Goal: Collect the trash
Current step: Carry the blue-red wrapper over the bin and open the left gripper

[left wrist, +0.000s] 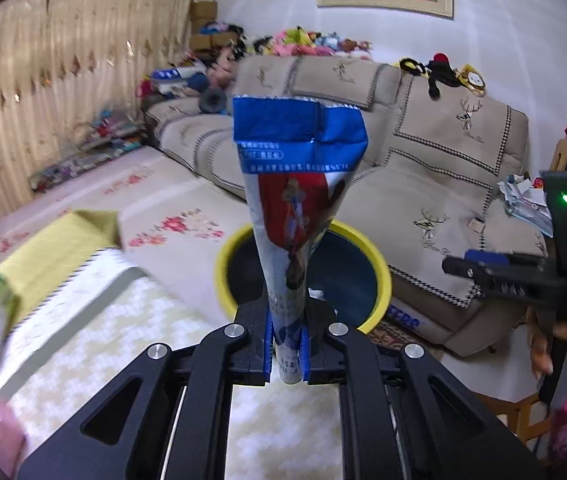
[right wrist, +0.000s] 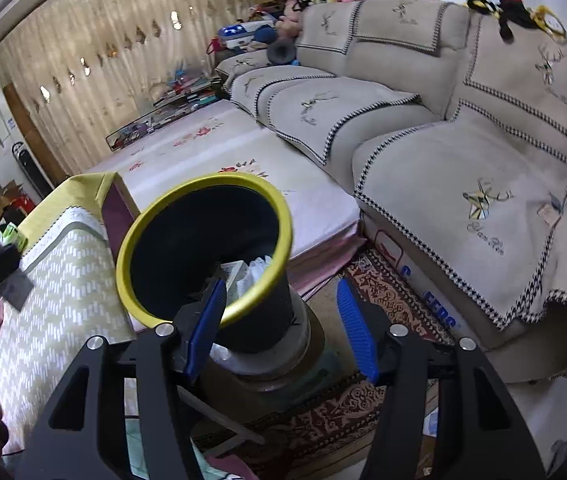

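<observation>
Item one: your left gripper (left wrist: 285,354), jaws nearly closed, pinches a blue, white and red wrapper (left wrist: 297,184) that stands upright at its 12 o'clock, with the yellow-rimmed bin (left wrist: 379,280) just behind it. That view alone shows your right gripper (left wrist: 479,270) from outside, at 3 o'clock, with a hand (left wrist: 563,336) on its grip. Item two: in its own view your right gripper (right wrist: 281,326) stands about half open, empty, blue pads apart. Only this view looks into the bin (right wrist: 279,208), at 11 o'clock: white paper scraps (right wrist: 257,270) lie inside. The beige sofa (right wrist: 463,160) fills 1 to 3 o'clock.
</observation>
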Motion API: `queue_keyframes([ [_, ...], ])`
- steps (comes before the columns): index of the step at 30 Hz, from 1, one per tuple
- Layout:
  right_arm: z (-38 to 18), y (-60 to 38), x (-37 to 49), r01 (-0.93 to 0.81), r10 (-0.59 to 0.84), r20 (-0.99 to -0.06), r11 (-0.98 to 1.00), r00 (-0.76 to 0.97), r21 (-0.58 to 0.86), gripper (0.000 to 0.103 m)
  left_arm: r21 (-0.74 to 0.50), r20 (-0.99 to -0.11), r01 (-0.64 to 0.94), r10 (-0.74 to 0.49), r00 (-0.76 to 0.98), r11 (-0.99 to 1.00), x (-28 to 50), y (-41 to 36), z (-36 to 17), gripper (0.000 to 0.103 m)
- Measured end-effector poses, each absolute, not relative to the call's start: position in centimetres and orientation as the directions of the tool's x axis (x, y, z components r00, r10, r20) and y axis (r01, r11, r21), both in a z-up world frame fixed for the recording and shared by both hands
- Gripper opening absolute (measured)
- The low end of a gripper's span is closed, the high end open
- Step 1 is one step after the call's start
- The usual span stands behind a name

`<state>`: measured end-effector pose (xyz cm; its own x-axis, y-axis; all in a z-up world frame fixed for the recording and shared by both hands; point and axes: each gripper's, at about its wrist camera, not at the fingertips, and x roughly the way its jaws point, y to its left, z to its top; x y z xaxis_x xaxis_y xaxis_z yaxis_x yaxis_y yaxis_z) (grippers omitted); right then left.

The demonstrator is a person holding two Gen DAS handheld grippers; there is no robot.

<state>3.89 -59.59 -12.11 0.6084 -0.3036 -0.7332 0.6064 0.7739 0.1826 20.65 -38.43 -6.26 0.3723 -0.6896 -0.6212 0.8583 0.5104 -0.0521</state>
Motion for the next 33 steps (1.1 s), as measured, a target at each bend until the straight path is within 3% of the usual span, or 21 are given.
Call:
queue_keyframes([
  [11, -14.5, -62.2, 2.1, 0.657, -0.304, -0.776, 0.732, 0.552, 0.181, 0.055, -0.166, -0.78, 0.831, -0.587, 0.219, 0.531, 26.2, -50.8, -12.1, 0.013],
  [19, -15.2, -62.2, 2.6, 0.652, -0.282, -0.788, 0.734, 0.548, 0.191, 0.055, -0.138, -0.85, 0.834, -0.496, 0.176, 0.534, 27.7, -54.3, -15.6, 0.016],
  [21, -15.2, -62.1, 2.8, 0.648, -0.277, -0.789, 0.738, 0.548, 0.191, 0.055, -0.136, -0.858, 0.833, -0.484, 0.173, 0.537, 27.7, -54.4, -16.2, 0.028],
  [23, -15.2, -61.9, 3.0, 0.646, -0.277, -0.79, 0.739, 0.547, 0.188, 0.055, -0.136, -0.859, 0.825, -0.48, 0.178, 0.548, 27.9, -53.7, -16.3, 0.057],
  [30, -14.9, -61.4, 3.2, 0.643, -0.283, -0.791, 0.746, 0.543, 0.175, 0.055, -0.129, -0.833, 0.814, -0.508, 0.221, 0.567, 27.5, -50.8, -14.2, 0.067],
  [33, -14.8, -60.8, 3.6, 0.63, -0.274, -0.792, 0.758, 0.545, 0.171, 0.055, -0.112, -0.79, 0.807, -0.545, 0.281, 0.579, 26.5, -47.1, -11.6, 0.077],
])
